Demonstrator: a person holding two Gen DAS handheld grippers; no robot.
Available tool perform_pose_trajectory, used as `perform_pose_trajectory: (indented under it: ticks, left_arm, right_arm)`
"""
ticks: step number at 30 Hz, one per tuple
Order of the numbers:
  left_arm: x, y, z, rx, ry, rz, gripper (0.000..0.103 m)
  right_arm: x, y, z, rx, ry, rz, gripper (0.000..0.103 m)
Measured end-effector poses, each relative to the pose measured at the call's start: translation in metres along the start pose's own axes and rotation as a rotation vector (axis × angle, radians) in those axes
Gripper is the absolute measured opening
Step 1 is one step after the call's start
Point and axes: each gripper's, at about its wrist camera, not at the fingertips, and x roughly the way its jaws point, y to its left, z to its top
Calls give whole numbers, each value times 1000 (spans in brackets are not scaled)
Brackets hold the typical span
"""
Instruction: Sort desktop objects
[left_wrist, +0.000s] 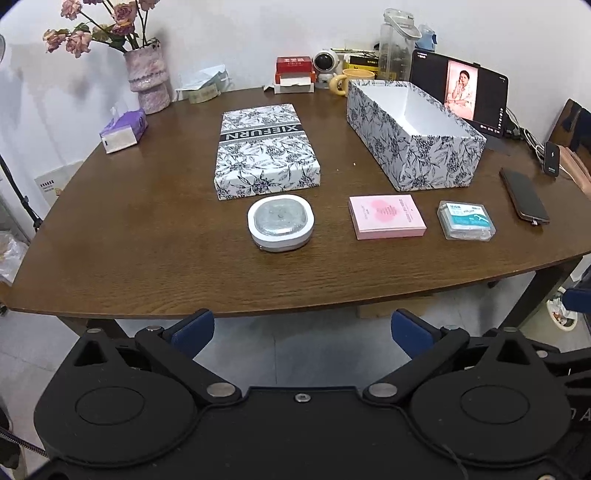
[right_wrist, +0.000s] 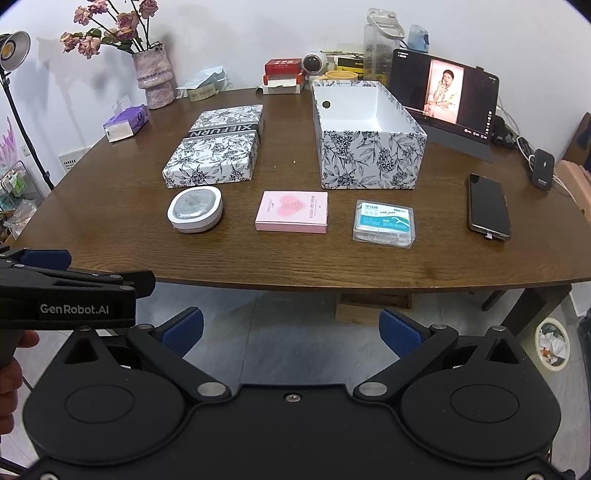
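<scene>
Desktop objects sit on a dark wooden table (left_wrist: 147, 236), well apart from both grippers, which hang short of its near edge. Largest: floral box (right_wrist: 369, 147), lidless, at 1 o'clock from table centre in the right wrist view; white interior shows nothing inside, one round hole in its left wall. Its floral lid (right_wrist: 218, 147), printed XIEFURN, lies flat at 11 o'clock, apart from the box. Behind the box a tablet (right_wrist: 443, 92) stands propped, screen lit. Vase of flowers (left_wrist: 147, 74) at the far-left corner, tissue pack (left_wrist: 123, 129) just beside it. Dark phone (right_wrist: 487, 206) lies flat at 3 o'clock. Near row, left to right, each piece separate: white rounded case (right_wrist: 195, 209) with clear top, just in front of the lid; pink carton (right_wrist: 291, 212); clear floss-pick box (right_wrist: 384, 223), picks visible inside. Left gripper (left_wrist: 303, 332): blue-padded fingers (left_wrist: 194, 330) spread wide, nothing between them, touching nothing, over floor at 6 o'clock of the white case. Right gripper (right_wrist: 291, 328): fingers (right_wrist: 184, 328) likewise spread wide, empty, at 6 o'clock of the pink carton. Left gripper's body also enters the right wrist view at 9 o'clock, with part of a hand (right_wrist: 11, 369) on its handle.
</scene>
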Motion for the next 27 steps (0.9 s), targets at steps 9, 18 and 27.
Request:
perform_pose_trajectory:
  ticks: [9, 18, 27]
  left_arm:
    - [5, 6, 1, -32, 17, -20, 103]
    - [10, 11, 0, -53, 35, -3, 103]
    - [14, 11, 2, -60, 54, -1, 103]
  right_arm:
    - [-1, 3, 1, -29, -20, -3, 103]
    - [1, 1, 2, -32, -18, -3, 103]
    - [3, -2, 2, -33, -15, -2, 103]
